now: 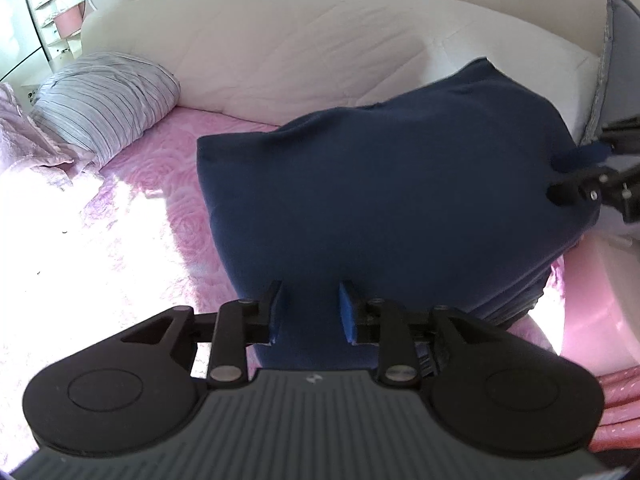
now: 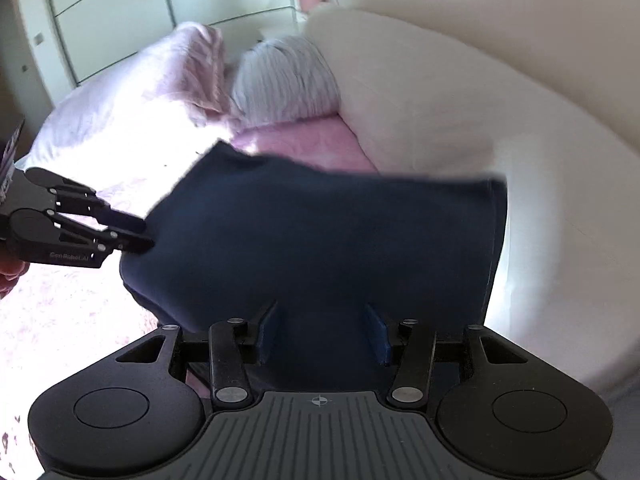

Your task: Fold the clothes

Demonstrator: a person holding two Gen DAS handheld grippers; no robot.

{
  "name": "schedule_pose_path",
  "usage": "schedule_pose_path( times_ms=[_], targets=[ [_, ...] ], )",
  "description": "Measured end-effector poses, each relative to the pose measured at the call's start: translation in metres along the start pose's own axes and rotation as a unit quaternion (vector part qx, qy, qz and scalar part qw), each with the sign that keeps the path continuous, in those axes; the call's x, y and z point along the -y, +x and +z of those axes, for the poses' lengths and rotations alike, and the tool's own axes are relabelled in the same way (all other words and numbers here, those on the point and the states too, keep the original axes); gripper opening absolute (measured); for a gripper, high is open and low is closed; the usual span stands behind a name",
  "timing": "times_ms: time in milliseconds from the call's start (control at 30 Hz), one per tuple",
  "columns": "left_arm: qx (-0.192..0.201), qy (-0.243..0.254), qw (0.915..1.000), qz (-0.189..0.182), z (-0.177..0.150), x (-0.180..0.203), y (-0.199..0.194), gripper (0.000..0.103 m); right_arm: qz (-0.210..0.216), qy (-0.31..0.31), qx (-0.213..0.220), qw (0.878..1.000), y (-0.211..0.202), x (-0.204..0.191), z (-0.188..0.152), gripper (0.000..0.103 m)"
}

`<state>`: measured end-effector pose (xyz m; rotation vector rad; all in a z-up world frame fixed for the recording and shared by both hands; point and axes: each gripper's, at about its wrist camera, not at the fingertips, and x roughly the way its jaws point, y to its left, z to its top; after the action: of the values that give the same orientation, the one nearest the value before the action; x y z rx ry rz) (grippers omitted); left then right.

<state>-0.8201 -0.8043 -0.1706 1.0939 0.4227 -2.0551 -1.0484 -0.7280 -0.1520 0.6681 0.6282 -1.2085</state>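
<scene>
Soft navy garment point(image 1: 400, 184) folded on rose-embossed pink bedspread point(image 1: 176, 216) — left gripper point(image 1: 310, 308) and right gripper point(image 2: 322, 330) jaws parted, cloth between, unpinched

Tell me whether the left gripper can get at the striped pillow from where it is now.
Probably yes. The left gripper has its jaws apart over the navy garment, pinching nothing. The striped pillow lies beyond on the pink bedspread, with bare bedspread between them. It would need a fair reach.
</scene>
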Motion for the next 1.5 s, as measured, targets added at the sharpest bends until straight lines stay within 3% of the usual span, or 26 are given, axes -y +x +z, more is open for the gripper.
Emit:
schedule_pose_path(
  times_ms=[67,200,233,267,333,567,867,1000,1367,1500],
  targets=[
    [0.009,0.003,0.9999,0.006,-0.001,0.000,-0.012,0.025,-0.014,0.006,0.007,1.000,-0.006,-0.004,-0.005,0.050],
    [0.017,-0.006,0.9997,0.018,-0.017,0.000,-0.040,0.050,-0.050,0.017,0.021,0.998,-0.033,-0.017,-0.013,0.051],
    [0.018,-0.012,0.9996,0.020,-0.023,0.001,-0.048,0.053,-0.059,0.026,0.020,0.998,-0.039,-0.021,-0.018,0.054],
    [0.020,-0.016,0.9995,0.019,-0.028,0.003,-0.055,0.060,-0.068,0.038,0.019,0.997,-0.046,-0.026,-0.024,0.068],
    [0.024,-0.024,0.9993,0.018,-0.039,0.008,-0.071,0.067,-0.084,0.060,0.019,0.994,-0.059,-0.038,-0.040,0.083],
    [0.038,-0.062,0.9972,-0.016,-0.070,0.024,-0.116,0.091,-0.114,0.131,0.005,0.985,-0.104,-0.093,-0.095,0.083],
    [0.065,-0.077,0.9939,-0.045,-0.115,0.033,-0.166,0.096,-0.137,0.180,0.025,0.974,-0.154,-0.150,-0.134,0.083],
    [0.070,-0.075,0.9941,-0.037,-0.131,0.040,-0.182,0.096,-0.137,0.189,0.021,0.972,-0.164,-0.166,-0.143,0.083],
    [0.074,-0.144,0.9868,0.004,-0.147,0.065,-0.215,0.096,-0.130,0.161,0.018,0.978,-0.180,-0.170,-0.141,0.083],
    [0.087,-0.142,0.9860,-0.011,-0.150,0.087,-0.228,0.096,-0.116,0.153,0.015,0.981,-0.191,-0.167,-0.145,0.083]
  ],
)
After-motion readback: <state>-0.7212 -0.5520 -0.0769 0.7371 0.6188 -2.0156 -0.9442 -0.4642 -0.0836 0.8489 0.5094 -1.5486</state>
